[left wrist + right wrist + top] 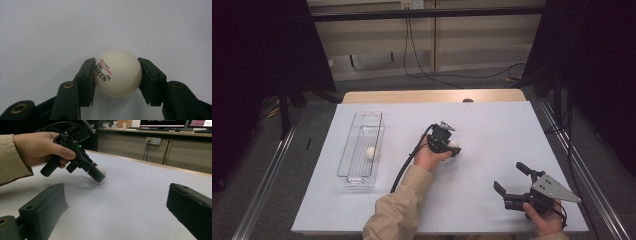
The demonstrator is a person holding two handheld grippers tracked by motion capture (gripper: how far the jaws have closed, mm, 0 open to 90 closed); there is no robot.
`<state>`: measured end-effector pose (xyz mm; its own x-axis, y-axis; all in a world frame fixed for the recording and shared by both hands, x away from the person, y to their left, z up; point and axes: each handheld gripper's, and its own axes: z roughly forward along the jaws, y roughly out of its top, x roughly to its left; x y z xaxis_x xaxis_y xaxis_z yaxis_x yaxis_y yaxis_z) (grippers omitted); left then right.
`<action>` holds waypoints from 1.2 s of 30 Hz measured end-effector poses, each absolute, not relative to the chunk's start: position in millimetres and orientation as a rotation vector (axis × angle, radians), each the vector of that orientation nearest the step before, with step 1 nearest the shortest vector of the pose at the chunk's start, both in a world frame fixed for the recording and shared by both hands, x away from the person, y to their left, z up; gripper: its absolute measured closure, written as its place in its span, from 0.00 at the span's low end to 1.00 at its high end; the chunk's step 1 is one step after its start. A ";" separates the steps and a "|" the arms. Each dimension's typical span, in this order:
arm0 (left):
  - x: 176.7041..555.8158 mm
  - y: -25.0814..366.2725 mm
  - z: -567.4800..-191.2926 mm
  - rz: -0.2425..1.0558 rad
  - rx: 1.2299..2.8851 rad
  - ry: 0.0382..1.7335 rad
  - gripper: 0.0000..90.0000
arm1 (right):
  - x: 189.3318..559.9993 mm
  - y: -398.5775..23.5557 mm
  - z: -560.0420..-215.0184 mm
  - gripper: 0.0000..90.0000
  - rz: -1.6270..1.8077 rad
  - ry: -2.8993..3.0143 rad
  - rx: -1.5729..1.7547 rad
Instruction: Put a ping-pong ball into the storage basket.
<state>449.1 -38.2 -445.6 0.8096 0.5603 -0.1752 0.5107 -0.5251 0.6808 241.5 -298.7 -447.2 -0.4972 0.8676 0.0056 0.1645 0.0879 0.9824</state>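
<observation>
Left gripper (pixel 455 148): held near the middle of the white table (pixel 492 125), jaws pinching a white ball (pixel 117 73) from both sides; in the right gripper view it tilts down toward the tabletop.
Ball: cream-white with red and black print, just above or on the table surface; which one cannot be told.
Right gripper (pixel 511 178): at about 4 o'clock from the left gripper, near the table's front edge, jaws spread wide with nothing between them.
Clear tray (pixel 360 176): at 9 o'clock from the left gripper, well apart, with a second white ball (pixel 371 152) lying inside.
</observation>
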 end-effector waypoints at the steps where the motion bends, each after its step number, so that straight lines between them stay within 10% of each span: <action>1: 449.0 -36.7 -444.3 0.080 2.230 0.784 0.57 | 241.6 -298.7 -447.2 0.02 1.454 1.752 1.021; 36: 442.7 -8.2 -435.9 0.053 2.252 0.818 0.57 | 242.5 -299.1 -447.8 0.02 1.459 1.748 1.028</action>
<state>442.7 -8.2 -435.9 0.7970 0.5716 -0.1950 0.5414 -0.5331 0.6501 242.5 -299.1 -447.8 -0.4949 0.8688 0.0124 0.1675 0.0814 0.9825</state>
